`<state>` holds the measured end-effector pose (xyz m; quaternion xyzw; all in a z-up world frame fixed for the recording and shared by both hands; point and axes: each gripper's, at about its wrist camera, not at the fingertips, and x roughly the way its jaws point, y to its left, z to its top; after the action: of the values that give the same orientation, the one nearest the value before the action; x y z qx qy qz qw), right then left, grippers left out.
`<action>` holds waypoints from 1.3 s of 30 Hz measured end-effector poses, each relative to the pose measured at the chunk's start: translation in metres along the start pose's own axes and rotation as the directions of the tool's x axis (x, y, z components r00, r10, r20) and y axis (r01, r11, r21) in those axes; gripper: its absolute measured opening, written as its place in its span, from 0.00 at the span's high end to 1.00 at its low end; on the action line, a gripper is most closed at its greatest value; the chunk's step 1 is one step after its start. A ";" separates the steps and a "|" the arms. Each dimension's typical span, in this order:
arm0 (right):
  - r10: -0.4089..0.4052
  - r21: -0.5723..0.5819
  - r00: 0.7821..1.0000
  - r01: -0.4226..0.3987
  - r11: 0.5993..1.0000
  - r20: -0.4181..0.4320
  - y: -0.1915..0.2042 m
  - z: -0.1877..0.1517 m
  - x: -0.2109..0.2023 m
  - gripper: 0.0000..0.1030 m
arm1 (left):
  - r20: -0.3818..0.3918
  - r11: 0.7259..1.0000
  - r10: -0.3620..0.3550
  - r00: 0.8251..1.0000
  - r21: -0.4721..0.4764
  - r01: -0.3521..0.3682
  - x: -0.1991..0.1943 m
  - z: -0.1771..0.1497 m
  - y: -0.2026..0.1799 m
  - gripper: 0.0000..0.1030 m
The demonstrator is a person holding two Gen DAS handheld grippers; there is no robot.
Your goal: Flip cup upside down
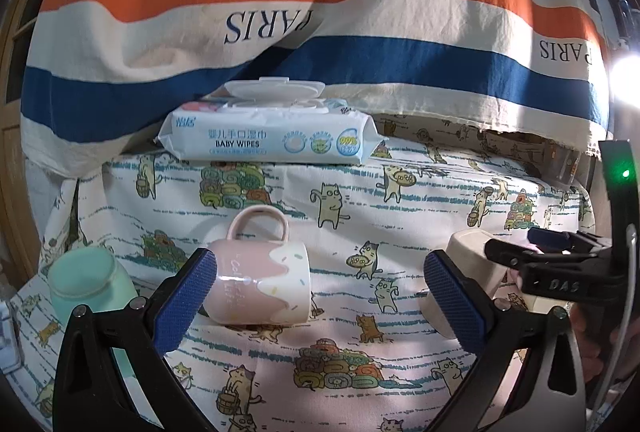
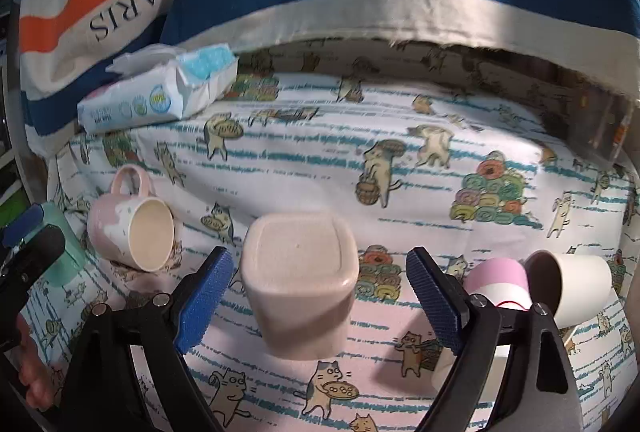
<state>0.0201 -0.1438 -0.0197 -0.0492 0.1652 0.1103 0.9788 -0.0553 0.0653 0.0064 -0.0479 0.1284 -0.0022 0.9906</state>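
Observation:
A pink and white mug (image 1: 260, 282) lies on its side on the cat-print cloth, handle up, mouth to the right; it also shows in the right wrist view (image 2: 132, 232). My left gripper (image 1: 320, 296) is open, its left pad beside the mug's base end. A squarish beige cup (image 2: 298, 280) stands upside down between the open fingers of my right gripper (image 2: 318, 302); it also shows in the left wrist view (image 1: 466, 264). The pads stand apart from its sides. A cream cup (image 2: 576, 288) lies on its side at the right.
A baby wipes pack (image 1: 268, 135) lies at the back by the striped fabric (image 1: 320, 31). A mint green jar (image 1: 92, 284) stands left of the mug. A pink and white cup (image 2: 498, 282) lies behind my right gripper's right finger.

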 end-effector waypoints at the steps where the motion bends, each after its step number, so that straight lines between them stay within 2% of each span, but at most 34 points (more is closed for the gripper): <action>1: 0.002 0.003 1.000 -0.002 1.000 0.004 -0.002 0.001 -0.003 0.13 | 0.008 1.000 0.001 1.000 0.003 -0.001 -0.001 0.000 0.000 0.00; 6: 0.005 0.040 0.999 -0.006 0.999 0.035 -0.019 0.002 -0.022 0.13 | 0.014 0.999 0.011 1.000 0.045 -0.012 -0.003 0.001 -0.009 0.00; 9: -0.004 0.030 0.997 0.002 1.000 0.072 -0.027 0.002 -0.037 0.12 | 0.050 0.999 -0.019 0.999 0.027 0.018 -0.011 0.011 -0.013 0.00; 10: -0.009 0.025 0.996 0.007 1.000 0.088 -0.029 0.002 -0.041 0.09 | 0.068 0.999 -0.020 0.997 0.036 0.017 -0.014 0.015 -0.016 0.00; 12: -0.023 0.008 0.992 0.022 1.000 0.128 -0.034 0.003 -0.052 0.00 | 0.109 0.998 -0.012 0.994 0.067 0.004 -0.021 0.023 -0.024 0.00; 16: -0.031 -0.013 0.979 0.035 0.999 0.202 -0.040 0.005 -0.071 0.00 | 0.175 0.994 -0.045 0.984 0.104 0.027 -0.034 0.037 -0.042 0.00; 21: -0.030 -0.012 0.956 0.035 0.999 0.292 -0.046 0.001 -0.091 0.00 | 0.213 0.991 -0.096 0.972 0.112 0.073 -0.037 0.041 -0.059 0.00; 24: -0.049 0.000 0.938 0.052 0.999 0.342 -0.049 -0.006 -0.099 0.00 | 0.202 0.988 -0.113 0.973 0.124 0.089 -0.029 0.034 -0.065 0.00; 26: -0.068 0.002 0.936 0.072 0.997 0.346 -0.051 -0.012 -0.098 0.00 | 0.187 0.986 -0.113 0.976 0.141 0.088 -0.022 0.027 -0.069 0.00; 29: -0.080 0.000 0.944 0.084 0.996 0.320 -0.054 -0.021 -0.089 0.00 | 0.143 0.983 -0.142 0.979 0.136 0.123 -0.011 0.014 -0.068 0.00; 33: -0.073 0.017 0.952 0.071 0.997 0.298 -0.059 -0.031 -0.077 0.00 | 0.103 0.990 -0.095 0.990 0.118 0.083 0.004 -0.001 -0.067 0.00; 35: -0.069 0.025 0.955 0.064 0.998 0.289 -0.060 -0.035 -0.073 0.00 | 0.053 0.988 -0.101 0.993 0.119 0.094 0.013 -0.006 -0.067 0.00; 39: -0.098 0.020 0.966 0.096 0.995 0.239 -0.059 -0.043 -0.062 0.00 | 0.027 0.991 -0.102 0.994 0.095 0.099 0.019 -0.008 -0.063 0.00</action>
<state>-0.0367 -0.2189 -0.0360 -0.0394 0.0437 0.0669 0.9960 -0.0386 0.0018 -0.0003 -0.0080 0.1100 -0.0571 0.9923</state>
